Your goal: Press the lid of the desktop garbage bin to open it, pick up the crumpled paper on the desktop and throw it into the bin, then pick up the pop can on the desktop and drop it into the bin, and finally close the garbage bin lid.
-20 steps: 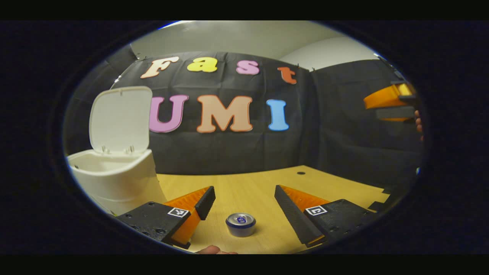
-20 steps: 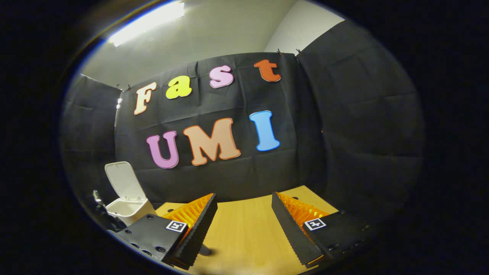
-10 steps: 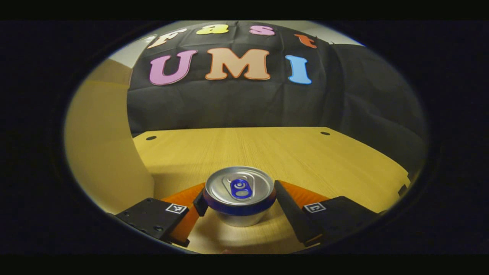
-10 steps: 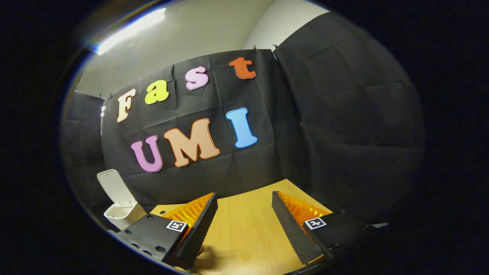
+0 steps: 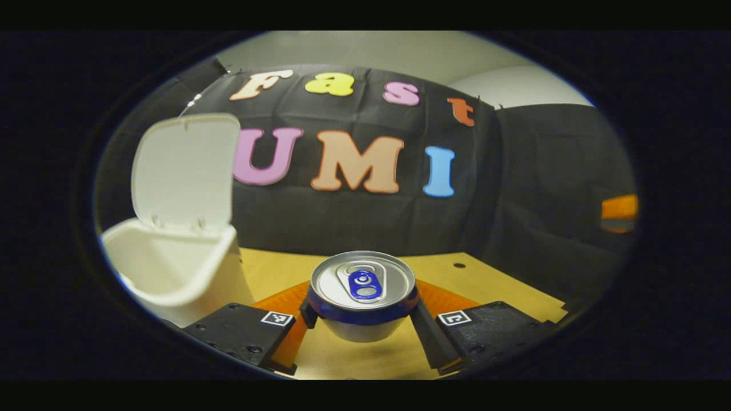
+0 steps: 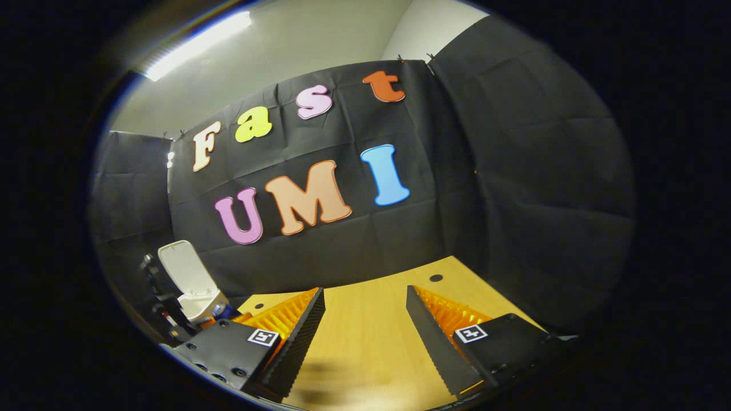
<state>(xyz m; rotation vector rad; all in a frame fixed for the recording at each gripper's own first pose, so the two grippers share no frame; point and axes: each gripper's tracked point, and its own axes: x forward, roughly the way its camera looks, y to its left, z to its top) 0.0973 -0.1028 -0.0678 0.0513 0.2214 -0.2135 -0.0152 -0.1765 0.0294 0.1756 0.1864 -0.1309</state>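
Note:
A silver pop can (image 5: 362, 282) with a blue rim and blue tab stands upright between my left gripper's (image 5: 362, 313) fingers, which are shut on its sides and hold it above the wooden table (image 5: 491, 285). To its left the white garbage bin (image 5: 171, 271) stands with its lid (image 5: 184, 165) swung up and its mouth showing. In the right gripper view my right gripper (image 6: 365, 328) hangs open over the table (image 6: 365, 354) with nothing between its fingers. Far left there, the bin (image 6: 201, 305) stands with its lid (image 6: 184, 268) raised, and the left gripper (image 6: 165, 311) is beside it.
The black cloth wall closes off the back and right of the table. Small dark holes (image 5: 459, 265) mark the tabletop near its far edge. At the right edge of the left gripper view a part of the right gripper (image 5: 619, 208) shows, held high.
My left gripper came down around the can, shut on it and lifted it; the open bin is back in view on the left. The right gripper stayed open, shifting only slightly.

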